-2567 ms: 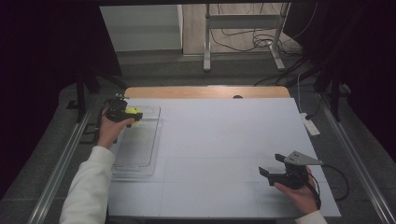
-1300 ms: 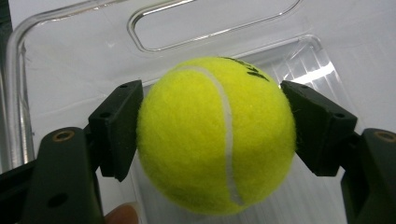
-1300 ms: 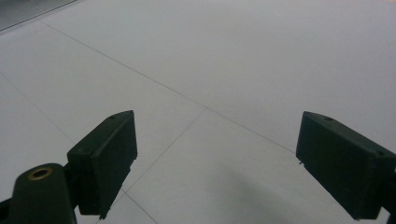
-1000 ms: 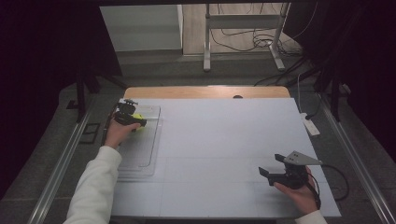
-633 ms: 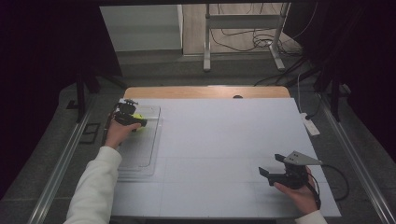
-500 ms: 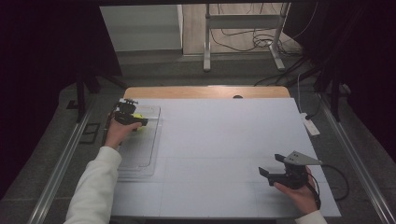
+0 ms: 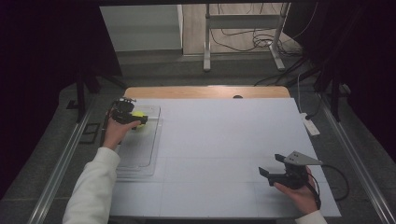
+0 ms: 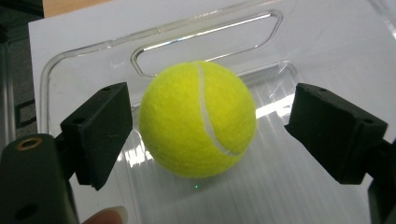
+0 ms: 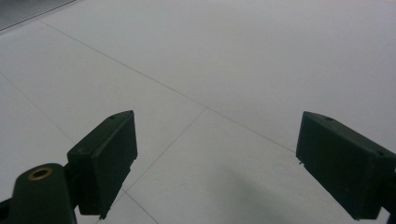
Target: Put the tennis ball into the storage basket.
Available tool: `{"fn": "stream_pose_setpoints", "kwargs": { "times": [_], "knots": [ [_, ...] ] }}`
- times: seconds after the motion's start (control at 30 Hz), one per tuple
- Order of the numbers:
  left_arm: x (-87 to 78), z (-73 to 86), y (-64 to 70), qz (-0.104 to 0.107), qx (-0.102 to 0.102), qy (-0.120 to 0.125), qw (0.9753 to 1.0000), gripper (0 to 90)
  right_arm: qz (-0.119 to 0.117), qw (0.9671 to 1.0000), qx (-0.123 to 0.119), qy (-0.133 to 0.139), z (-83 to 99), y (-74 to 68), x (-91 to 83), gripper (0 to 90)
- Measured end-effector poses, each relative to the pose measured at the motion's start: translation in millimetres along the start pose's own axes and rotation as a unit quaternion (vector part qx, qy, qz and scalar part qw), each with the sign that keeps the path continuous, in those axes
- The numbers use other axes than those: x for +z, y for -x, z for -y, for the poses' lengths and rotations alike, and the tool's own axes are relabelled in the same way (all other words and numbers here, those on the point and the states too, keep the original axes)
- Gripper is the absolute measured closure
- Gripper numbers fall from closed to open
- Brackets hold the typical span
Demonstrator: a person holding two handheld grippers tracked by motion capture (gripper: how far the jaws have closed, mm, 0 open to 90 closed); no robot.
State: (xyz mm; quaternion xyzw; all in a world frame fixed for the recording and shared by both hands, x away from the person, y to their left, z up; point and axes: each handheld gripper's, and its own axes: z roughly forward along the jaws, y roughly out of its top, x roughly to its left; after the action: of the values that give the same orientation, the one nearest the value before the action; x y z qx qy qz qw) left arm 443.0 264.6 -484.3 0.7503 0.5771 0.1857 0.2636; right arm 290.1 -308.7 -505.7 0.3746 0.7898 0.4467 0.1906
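Left gripper view: a yellow ball [image 8: 198,119] is seen in a clear tray [image 8: 88,74], between the wide-open jaws of the left gripper [image 8: 224,135]; neither jaw is touching it; the right gripper [image 7: 278,169], well apart from the tray, is held open over the white table [image 7: 219,140].
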Motion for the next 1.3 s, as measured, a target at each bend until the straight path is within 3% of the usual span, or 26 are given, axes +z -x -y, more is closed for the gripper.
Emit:
{"fn": "stream_pose_setpoints", "kwargs": {
  "times": [0.23,0.73,1.13,1.3],
  "knots": [
    [-10.1,1.2,3.1,0.018,0.005,0.020,0.9996,14.4,-0.001,1.0000,0.000,0.000,-0.1,0.5,0.3,13.0],
    [-28.7,8.8,5.8,0.033,0.010,0.060,0.9976,14.5,-0.006,1.0000,0.007,0.001,-0.3,4.1,3.1,12.9],
    [-48.1,16.2,15.2,0.049,0.024,0.094,0.9941,14.6,-0.013,0.9999,0.006,0.001,-0.9,4.9,5.1,13.0],
    [-59.7,17.5,26.3,0.063,0.040,0.110,0.9911,14.7,-0.012,0.9999,0.005,0.001,-0.4,3.0,2.9,12.9]
  ]
}}
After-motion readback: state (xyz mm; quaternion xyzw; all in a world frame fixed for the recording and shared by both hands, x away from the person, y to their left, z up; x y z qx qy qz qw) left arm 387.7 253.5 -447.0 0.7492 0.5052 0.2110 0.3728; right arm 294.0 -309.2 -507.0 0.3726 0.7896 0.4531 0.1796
